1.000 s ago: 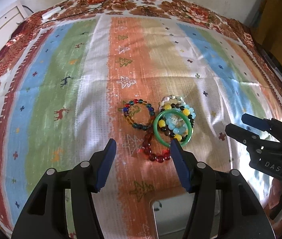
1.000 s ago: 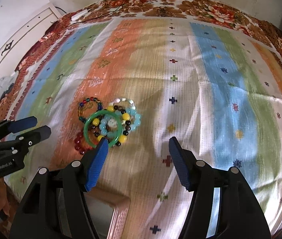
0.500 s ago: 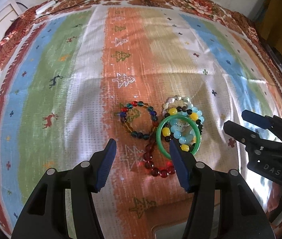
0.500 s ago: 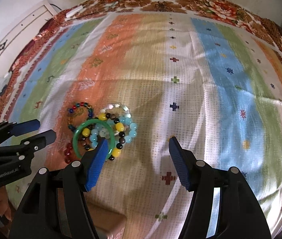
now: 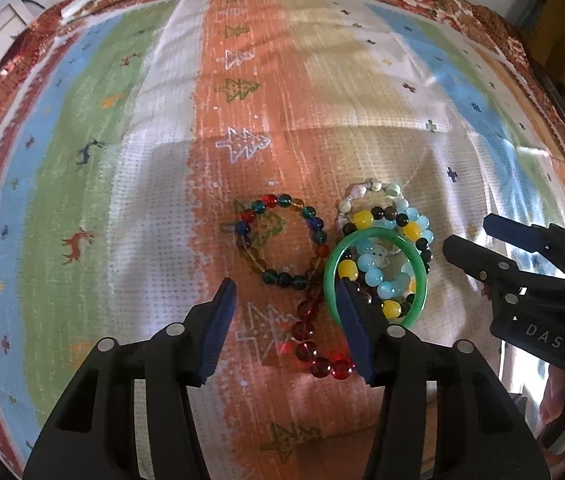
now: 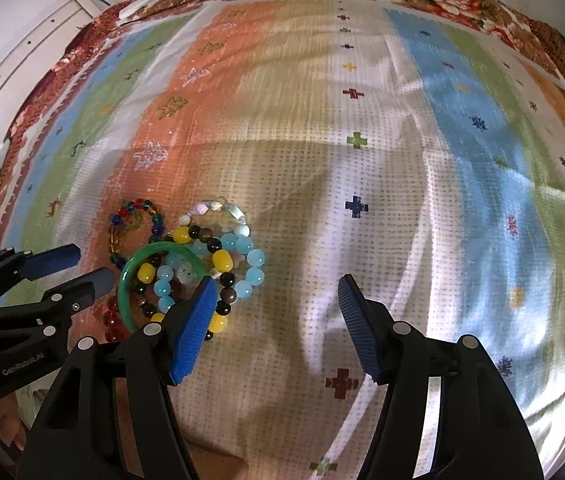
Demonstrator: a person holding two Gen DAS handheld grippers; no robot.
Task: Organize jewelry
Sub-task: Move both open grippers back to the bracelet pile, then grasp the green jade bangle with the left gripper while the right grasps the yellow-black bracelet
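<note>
On a striped woven cloth (image 5: 154,128) with small trees, deer and crosses lies a small heap of bracelets. A green bangle (image 5: 378,236) rests on top of the heap. Under it and through its ring I see a bracelet of light blue beads (image 5: 386,280) and a bracelet of yellow and dark beads (image 5: 362,219). Behind these, partly covered, is a bracelet of pale, whitish stones (image 5: 356,192). To the left of the heap a bracelet of mixed colour beads (image 5: 278,240) lies flat and round on the orange stripe, just beside the bangle. A bracelet of dark red beads (image 5: 314,340) lies in front, and one end of it goes under the bangle.

The left gripper (image 5: 284,320) points down at the cloth, its jaws closing but with a clear gap between the blue pads. Part of the red bracelet shows in this gap; whether a pad touches it I cannot tell. The right-side pad stands over the near edge of the green bangle.

The right gripper (image 6: 278,320) is open about half, and between its fingers is only bare cloth. Its left finger (image 6: 194,320) covers the near side of the heap. In the left wrist view it stands to the right of the bracelets.
</note>
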